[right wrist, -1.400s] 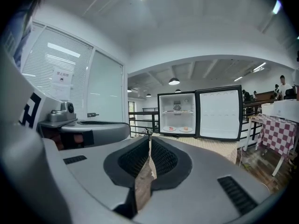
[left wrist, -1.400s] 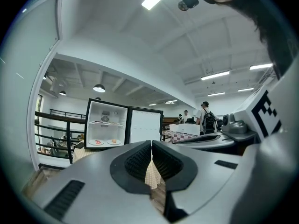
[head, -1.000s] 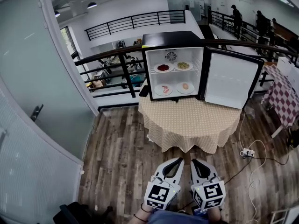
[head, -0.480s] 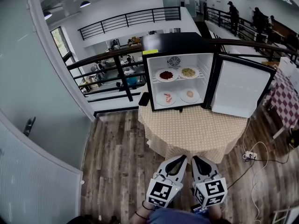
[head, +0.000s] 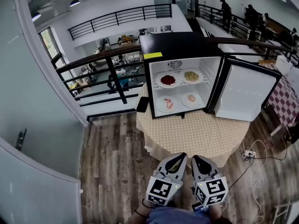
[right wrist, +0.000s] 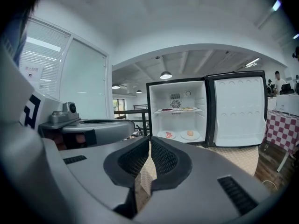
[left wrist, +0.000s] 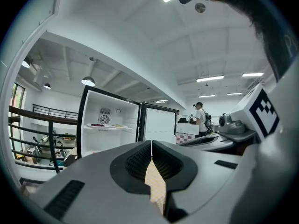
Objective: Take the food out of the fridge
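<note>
A small black fridge stands open on a round table, its door swung to the right. Inside, the upper shelf carries a plate of red food and a plate of yellow food. The fridge floor holds a plate of pink food and a plate with a round bun. My left gripper and right gripper are both shut and empty, side by side near the table's front edge, well short of the fridge.
A black railing runs behind the table on the left. A glass wall with a door fills the left side. A power strip and cables lie on the wood floor at right. A checked table stands at far right. People stand in the background.
The fridge and table have come closer and sit lower in the head view. Both grippers stay shut, side by side.
</note>
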The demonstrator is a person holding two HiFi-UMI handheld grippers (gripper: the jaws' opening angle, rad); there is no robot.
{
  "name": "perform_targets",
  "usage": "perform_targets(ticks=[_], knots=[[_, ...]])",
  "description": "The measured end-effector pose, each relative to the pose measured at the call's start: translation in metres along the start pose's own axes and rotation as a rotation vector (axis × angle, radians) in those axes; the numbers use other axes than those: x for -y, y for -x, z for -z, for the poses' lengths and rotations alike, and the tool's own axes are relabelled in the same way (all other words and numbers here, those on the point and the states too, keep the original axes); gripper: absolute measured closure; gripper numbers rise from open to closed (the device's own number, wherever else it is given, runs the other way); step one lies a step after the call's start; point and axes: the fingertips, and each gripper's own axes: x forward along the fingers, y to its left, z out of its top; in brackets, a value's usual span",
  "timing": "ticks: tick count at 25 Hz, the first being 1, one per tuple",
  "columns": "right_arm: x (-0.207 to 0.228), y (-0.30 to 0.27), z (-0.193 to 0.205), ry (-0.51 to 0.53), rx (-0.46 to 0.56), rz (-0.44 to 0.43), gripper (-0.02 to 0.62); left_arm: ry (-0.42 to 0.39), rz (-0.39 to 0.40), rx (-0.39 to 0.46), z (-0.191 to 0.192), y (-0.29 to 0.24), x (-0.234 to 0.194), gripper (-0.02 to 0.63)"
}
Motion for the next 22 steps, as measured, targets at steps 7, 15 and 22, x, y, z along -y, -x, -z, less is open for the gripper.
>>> perform_targets(ticks=[7,15,22], knots=[[-0.003,-0.026,0.009,-0.021,-0.033,0.035,0.568,0.022,0.037,-0.013,0.008,-0.004,-0.029,0.588],[-0.003,-0.041,0.011,-0.022,-0.064,0.042,0.568,0.046,0.042,-0.029,0.017,-0.009,-0.045,0.588],[0.009,-0.065,0.004,-0.029,-0.066,0.04,0.568,0.043,0.045,-0.039,0.019,-0.028,-0.057,0.588]])
